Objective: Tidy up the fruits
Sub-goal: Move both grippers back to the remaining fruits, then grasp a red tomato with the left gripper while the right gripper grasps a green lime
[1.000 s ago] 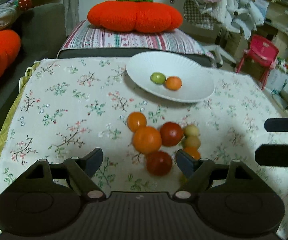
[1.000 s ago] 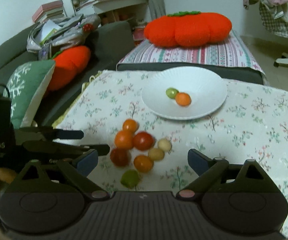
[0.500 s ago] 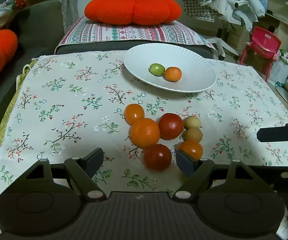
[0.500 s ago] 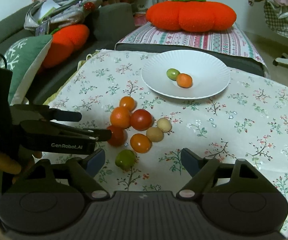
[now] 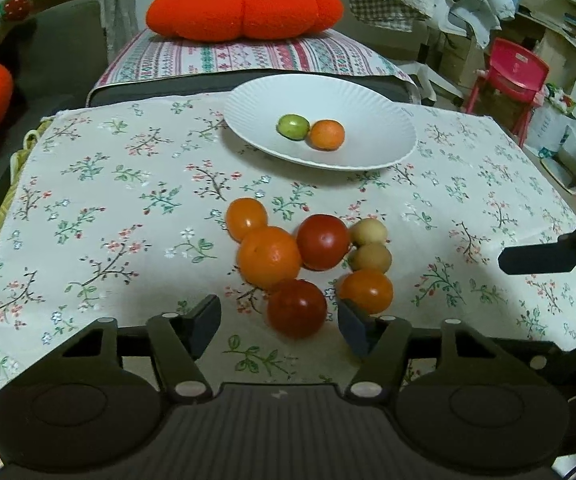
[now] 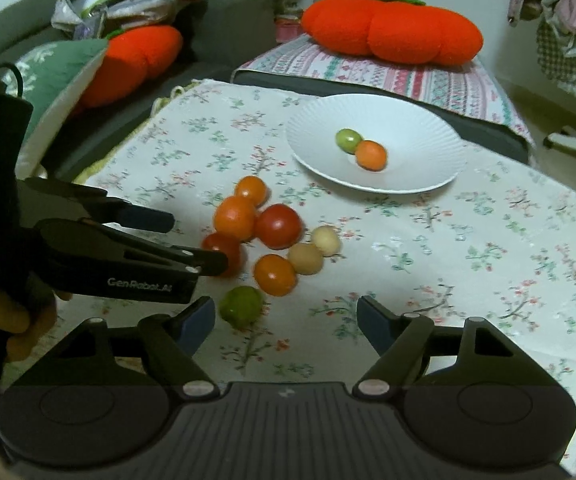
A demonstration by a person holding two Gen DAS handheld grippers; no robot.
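A cluster of fruit lies on the flowered cloth (image 5: 100, 184) covering the surface, just ahead of both my tongs. Nearest my left tongs (image 5: 280, 322) sits a dark red tomato (image 5: 296, 308), between the two spread fingers and just beyond their tips, not gripped. Touching it from behind is a large orange (image 5: 268, 257), with a smaller orange fruit (image 5: 246, 218) at its far side and a second red tomato (image 5: 322, 242) to its right. Two pale tan fruits (image 5: 369, 245) rest against that tomato, and an orange tomato (image 5: 365, 291) lies just off my left tongs' right fingertip.

From the right wrist view, a green lime (image 6: 242, 306) sits alone at the near edge of the cluster, just beside the left finger of my right tongs (image 6: 286, 318), which are also wide open and hold nothing. My left tongs reach in from the left of that view, their tips beside the dark red tomato.

Farther back, a white plate (image 5: 367, 100) rests on the cloth, well apart from the cluster, holding a green fruit (image 5: 292, 127) and a small orange (image 5: 327, 135) that touch each other. Behind the surface, a pumpkin-shaped orange cushion (image 5: 244, 8) lies on a striped blanket (image 5: 248, 56); a red child's chair (image 5: 515, 76) stands to the right.
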